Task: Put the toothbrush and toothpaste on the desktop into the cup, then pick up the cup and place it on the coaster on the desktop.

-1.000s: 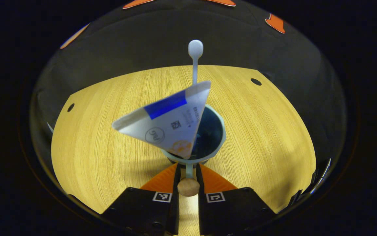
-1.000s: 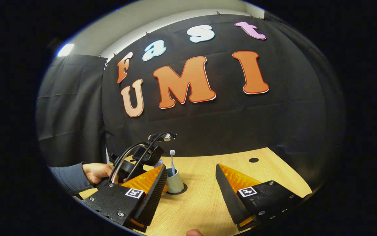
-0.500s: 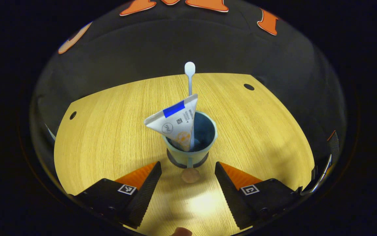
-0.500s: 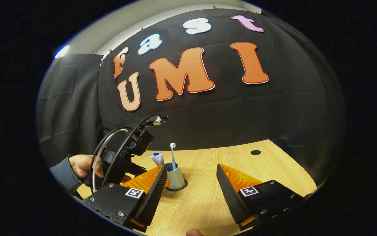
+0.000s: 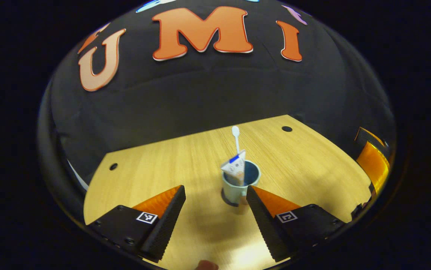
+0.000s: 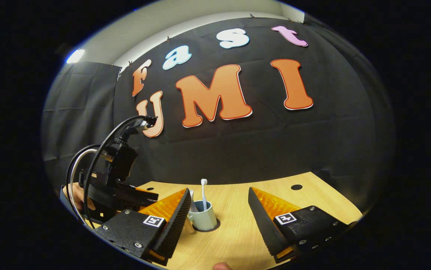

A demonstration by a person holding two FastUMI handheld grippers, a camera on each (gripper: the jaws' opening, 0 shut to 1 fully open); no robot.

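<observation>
— Where does the cup [image 5: 239, 184] stand, and what is in it?

— Upright on the table [image 5: 155, 172], on a dark round coaster [image 5: 226, 198] whose edge peeks out beneath it. The toothbrush [image 5: 236, 138] stands in it head up, leaning on the rim, and the toothpaste [image 5: 234, 168] sits cap down beside it, its flat crimped end sticking above the rim. Both lean inward, so the cup's wall props them.

— So what is left to do?

— Judging from how things lie, very little. Both items are in, and the cup appears to rest on the coaster, handle turned toward me.

— And your jaws?

— On my left gripper [image 5: 215, 210] the jaws are spread wide, pinching nothing, the cup framed between them but apart from either finger. My right gripper [image 6: 219, 221] is spread too, empty, pointing at the same cup from the other side, with my left gripper and its cables showing off to one side there.

— Why hold them open like that?

— Nothing needs gripping. Spread jaws kept off the cup cannot catch the handle or the tall brush and tip the lot.
</observation>
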